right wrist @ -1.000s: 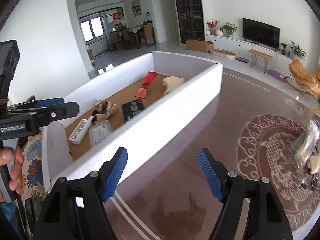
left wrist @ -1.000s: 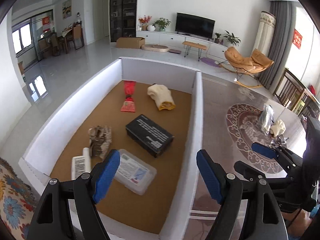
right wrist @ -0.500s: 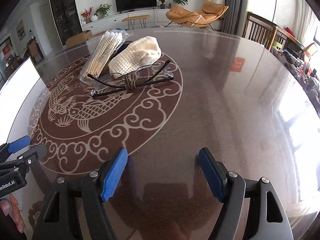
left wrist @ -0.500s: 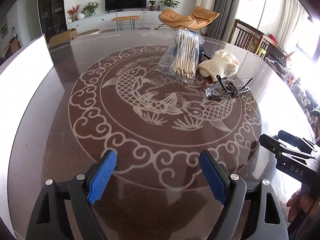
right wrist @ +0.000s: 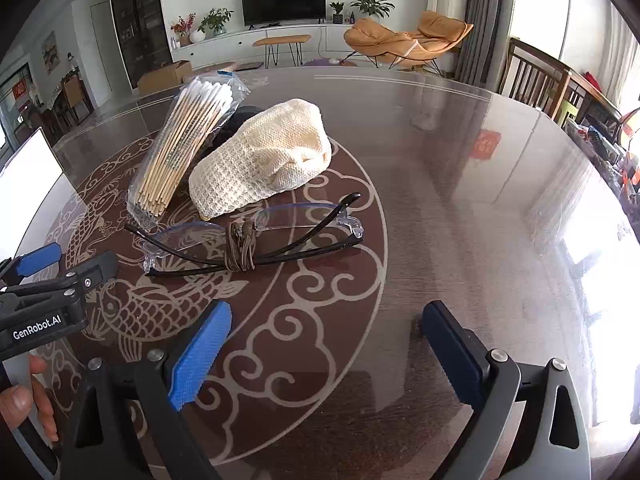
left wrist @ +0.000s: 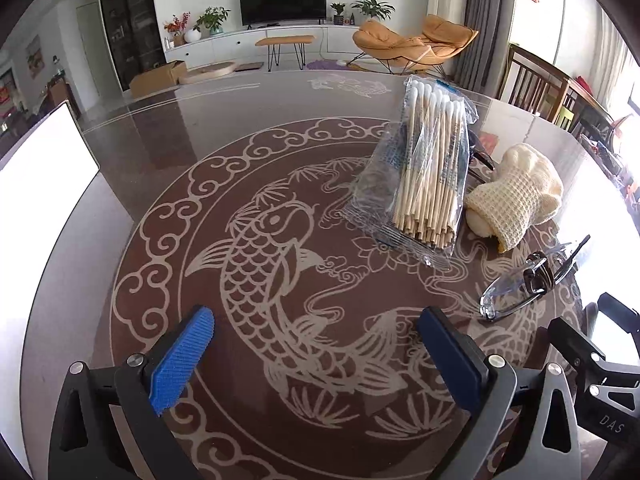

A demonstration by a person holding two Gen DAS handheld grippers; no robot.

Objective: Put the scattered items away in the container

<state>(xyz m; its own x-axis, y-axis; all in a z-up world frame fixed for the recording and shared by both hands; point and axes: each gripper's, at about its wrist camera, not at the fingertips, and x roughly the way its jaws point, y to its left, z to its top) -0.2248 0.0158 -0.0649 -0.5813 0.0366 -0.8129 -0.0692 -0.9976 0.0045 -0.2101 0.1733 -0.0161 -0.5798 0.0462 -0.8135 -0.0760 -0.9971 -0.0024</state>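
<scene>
Swabs hide a dark object; only the right view shows glasses whole; both claws opening, empty.

1. A round, glossy brown table with a pale fish-and-cloud pattern is carrying everything.
2. A clear bag of cotton swabs is lying near the middle.
3. A cream knitted cloth is resting just beside the bag.
4. Folded glasses, tied with brown cord, are lying near the cloth.
5. A white box is standing at the table's left edge.
</scene>
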